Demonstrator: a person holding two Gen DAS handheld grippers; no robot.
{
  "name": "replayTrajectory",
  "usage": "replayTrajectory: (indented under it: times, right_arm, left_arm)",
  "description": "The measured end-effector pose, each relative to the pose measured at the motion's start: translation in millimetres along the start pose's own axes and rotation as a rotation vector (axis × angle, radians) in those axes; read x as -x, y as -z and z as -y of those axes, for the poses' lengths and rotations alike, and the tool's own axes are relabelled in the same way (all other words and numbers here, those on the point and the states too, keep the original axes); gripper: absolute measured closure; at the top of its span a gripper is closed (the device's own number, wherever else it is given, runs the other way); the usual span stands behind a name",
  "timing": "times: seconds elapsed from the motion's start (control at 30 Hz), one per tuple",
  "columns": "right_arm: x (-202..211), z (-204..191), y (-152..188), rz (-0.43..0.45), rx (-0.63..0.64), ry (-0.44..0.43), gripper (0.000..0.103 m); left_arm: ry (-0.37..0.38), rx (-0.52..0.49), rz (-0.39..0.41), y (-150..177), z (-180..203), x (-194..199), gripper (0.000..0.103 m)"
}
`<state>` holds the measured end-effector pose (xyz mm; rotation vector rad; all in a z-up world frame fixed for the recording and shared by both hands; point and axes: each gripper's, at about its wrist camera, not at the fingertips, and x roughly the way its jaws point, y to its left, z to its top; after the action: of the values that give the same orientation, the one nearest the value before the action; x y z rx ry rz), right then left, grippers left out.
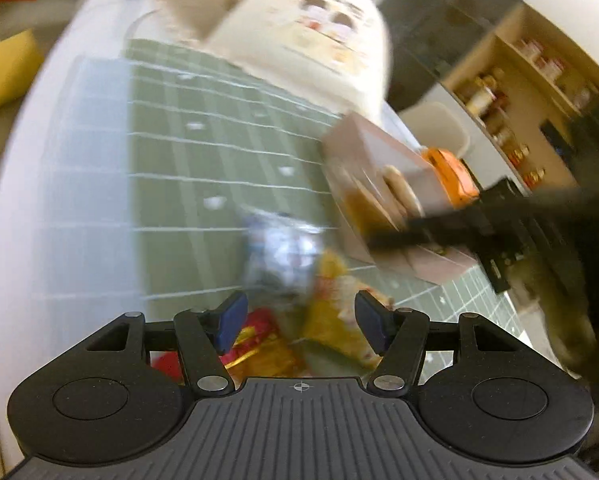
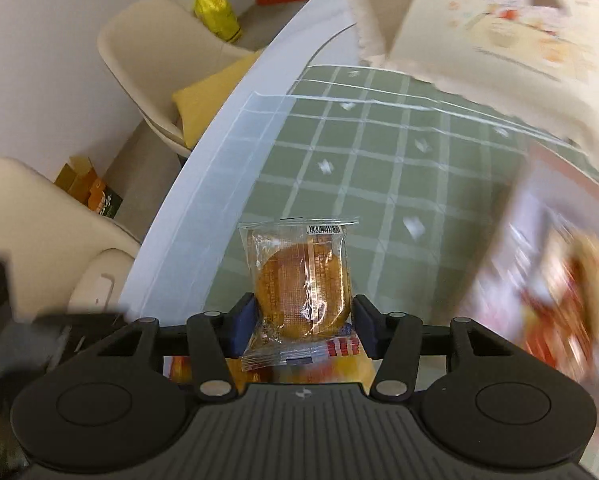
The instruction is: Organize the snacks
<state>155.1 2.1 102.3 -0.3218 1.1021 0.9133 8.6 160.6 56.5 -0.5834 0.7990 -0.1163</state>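
The right gripper [image 2: 302,322] pinches a clear-wrapped round golden cake [image 2: 301,294], carried above the green checked tablecloth [image 2: 379,168], likely bound for the cream printed fabric bin [image 2: 499,28] at one o'clock. The left gripper [image 1: 299,320] hangs open over yellow and red snack packets [image 1: 331,332].

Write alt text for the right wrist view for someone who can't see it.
The right gripper holds a clear-wrapped biscuit packet upright between its blue pads, above a green checked tablecloth. A cream bag sits blurred at upper right.
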Motion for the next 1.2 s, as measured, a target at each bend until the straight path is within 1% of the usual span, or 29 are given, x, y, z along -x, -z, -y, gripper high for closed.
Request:
replayTrajectory:
  times: [0.07,0.13,0.2,0.27,0.3,0.4,0.5,0.53,0.57,0.6,0.63,0.67,0.7,0.77,0.8,0.87,0.9,0.93,1.03,1.07,1.1,1.13,1.2]
  right_arm:
    - [22.6,7.1,35.1,0.019,-0.002,0.033,0.051]
    - [36.5,17.8,73.4,0.033,0.002,0.105,0.051]
    - [41.5,35.3,106.0,0.028,-0.042,0.153,0.051]
    - [41.5,55.0,135.1,0.019,-0.098,0.208,0.051]
    - [41.5,64.7,149.3,0.019,-0.127,0.245,0.051]
    - [42.1,81.8,183.7,0.041,-0.163,0.299,0.051]
    - [39.5,85.8,207.6,0.074,-0.142,0.331,0.049]
    - [40.5,84.0,214.8,0.099,-0.127,0.337,0.046]
    - [38.8,83.5,218.7,0.117,-0.117,0.343,0.041]
    - [37.8,82.0,222.5,0.132,-0.114,0.350,0.038]
    - [37.0,80.7,223.5,0.146,-0.119,0.357,0.033]
    - [36.5,81.2,225.9,0.161,-0.130,0.360,0.031]
    - [36.5,82.7,228.4,0.175,-0.154,0.354,0.030]
    - [43.8,90.2,237.1,0.207,-0.202,0.326,0.025]
    - [44.3,91.2,240.0,0.226,-0.209,0.318,0.025]
    - [39.9,92.6,242.4,0.244,-0.198,0.319,0.021]
    - [39.8,91.2,245.4,0.250,-0.186,0.322,0.020]
    - [39.2,88.8,247.3,0.254,-0.174,0.329,0.018]
    - [37.0,85.6,250.3,0.273,-0.175,0.341,0.011]
    - [36.1,84.9,250.9,0.278,-0.172,0.343,0.010]
    - [35.3,84.7,251.1,0.281,-0.176,0.344,0.008]
    - [34.2,83.8,251.0,0.283,-0.180,0.347,0.006]
    - [31.7,83.2,250.6,0.290,-0.184,0.353,0.002]
  left_arm:
    - [-0.021,-0.055,-0.003,-3.8,16.8,-18.5,0.038]
    - [-0.058,-0.099,-0.024,-3.2,30.8,-38.5,0.043]
    - [-0.061,-0.120,-0.064,2.9,40.9,-56.1,0.047]
    - [-0.076,-0.174,-0.098,14.3,53.9,-66.5,0.049]
    - [-0.076,-0.204,-0.102,20.9,60.5,-68.8,0.049]
    - [-0.035,-0.234,-0.127,43.6,77.8,-69.7,0.050]
    - [-0.001,-0.297,-0.163,63.8,95.7,-68.3,0.052]
    - [0.010,-0.308,-0.179,67.7,101.4,-67.9,0.053]
    - [0.025,-0.311,-0.186,70.7,105.1,-63.4,0.053]
    - [0.033,-0.308,-0.178,70.6,106.9,-57.8,0.053]
    - [0.027,-0.301,-0.154,68.1,107.3,-52.1,0.052]
    - [-0.002,-0.287,-0.115,62.4,106.3,-46.7,0.052]
    - [-0.067,-0.255,-0.060,52.9,101.1,-41.0,0.052]
    - [-0.207,-0.169,0.016,33.9,86.7,-35.4,0.053]
    - [-0.279,-0.115,0.048,22.4,76.9,-35.3,0.053]
    - [-0.369,-0.052,0.096,4.9,60.7,-38.2,0.053]
    - [-0.390,-0.039,0.107,-2.4,54.2,-42.5,0.053]
    - [-0.393,-0.040,0.098,-7.5,52.2,-49.2,0.053]
    - [-0.406,-0.092,0.022,-12.3,49.7,-68.4,0.052]
    - [-0.416,-0.123,-0.005,-11.1,53.7,-75.3,0.051]
    - [-0.418,-0.171,-0.030,-8.3,59.3,-80.9,0.048]
    - [-0.409,-0.216,-0.033,-7.3,64.3,-84.2,0.046]
    - [-0.379,-0.303,-0.044,-2.2,73.6,-89.3,0.045]
